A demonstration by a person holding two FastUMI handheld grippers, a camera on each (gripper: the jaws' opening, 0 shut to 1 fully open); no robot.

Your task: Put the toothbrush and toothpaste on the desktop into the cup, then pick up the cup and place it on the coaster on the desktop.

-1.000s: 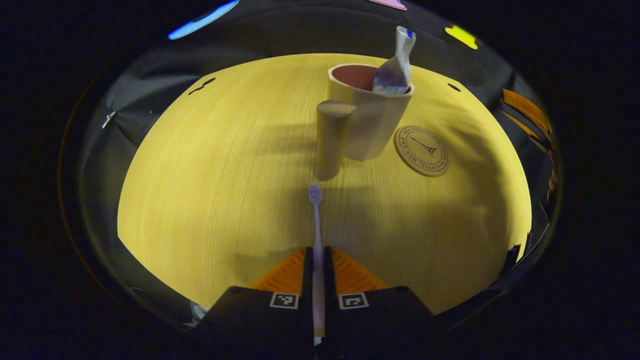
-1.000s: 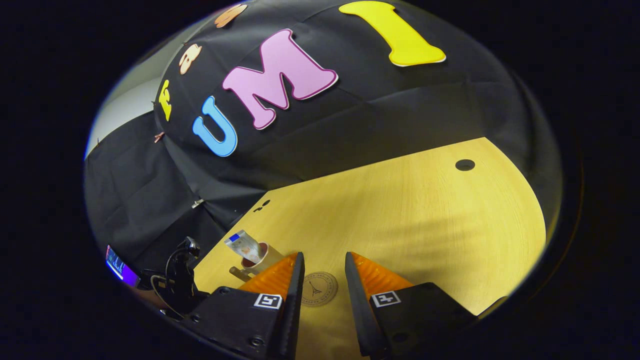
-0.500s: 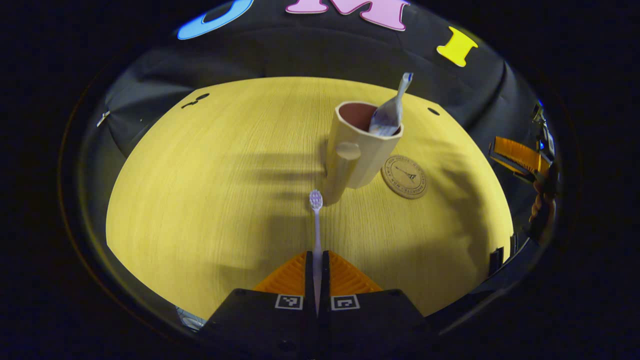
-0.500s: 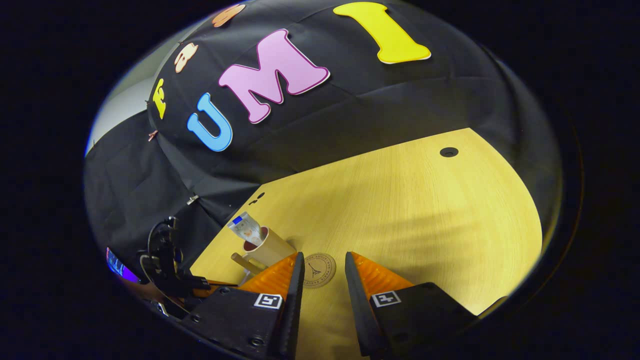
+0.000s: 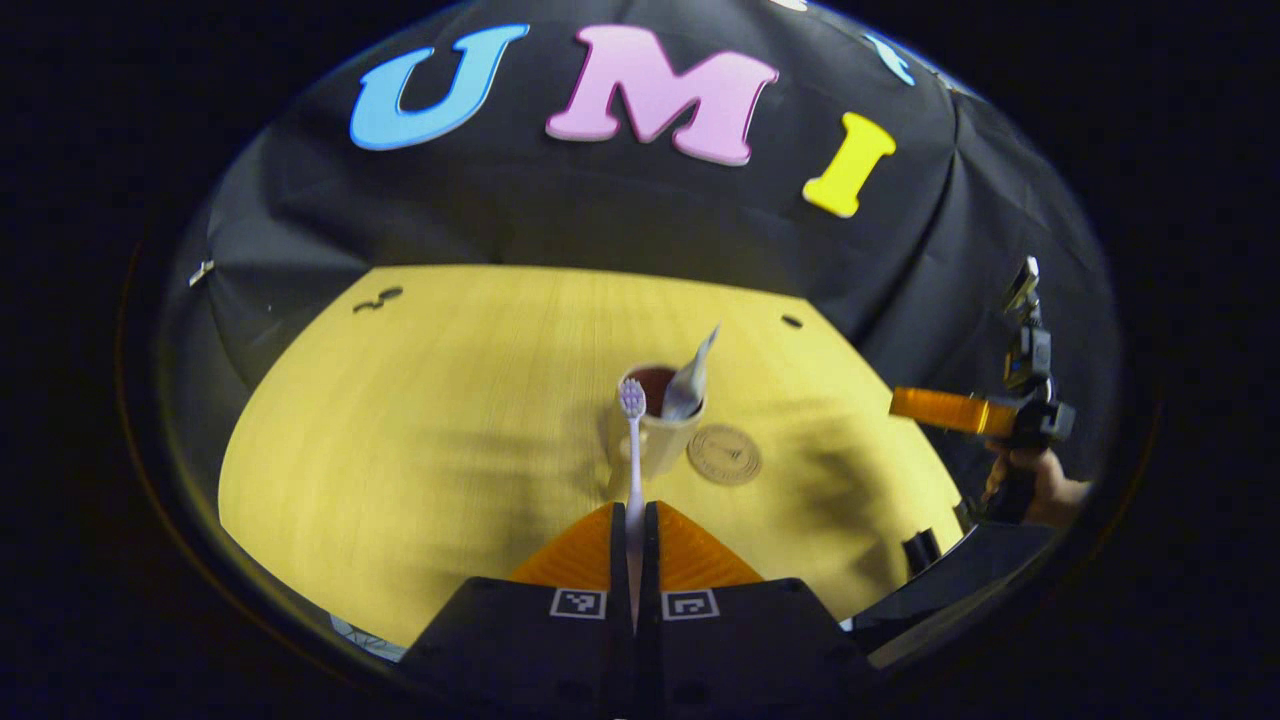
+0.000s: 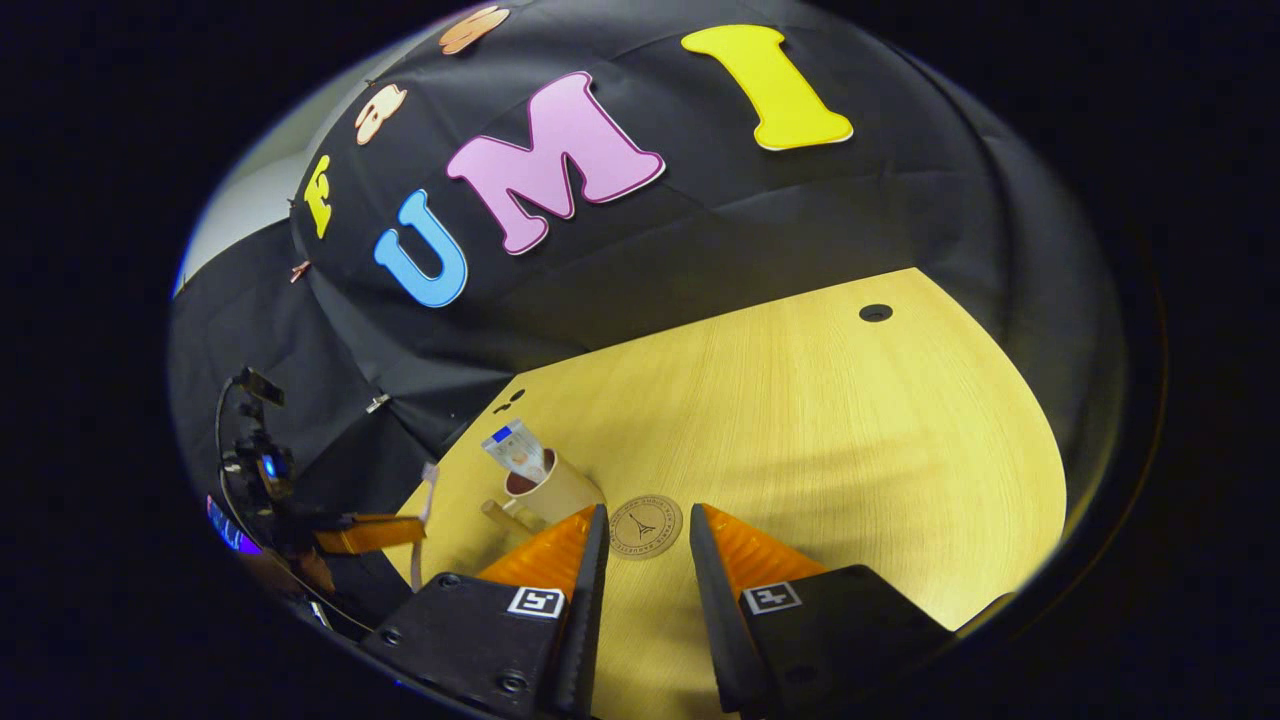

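My left gripper [image 5: 633, 525] is shut on the handle of a pale toothbrush [image 5: 631, 440], whose head points up and away, in front of the cup. The beige cup [image 5: 655, 425] stands upright on the wooden desktop [image 5: 420, 400] with the toothpaste tube [image 5: 692, 380] leaning out of it. Just right of the cup lies a round coaster [image 5: 724, 455]. In the right gripper view my right gripper [image 6: 645, 550] is open above the coaster [image 6: 645, 526], the cup [image 6: 555, 490] and tube [image 6: 515, 450] to its left. The left gripper [image 6: 365, 533] with the toothbrush [image 6: 424, 520] appears at the far left there.
The right gripper [image 5: 950, 410] and the hand holding it [image 5: 1040, 490] hover off the desktop's right side in the left gripper view. Small dark holes [image 5: 792, 321] mark the desktop near the black cloth wall. Bare wood spreads to the left of the cup.
My left gripper has lifted and pulled back with the toothbrush, so the cup and coaster look smaller and farther. The right gripper has hardly moved and stays open.
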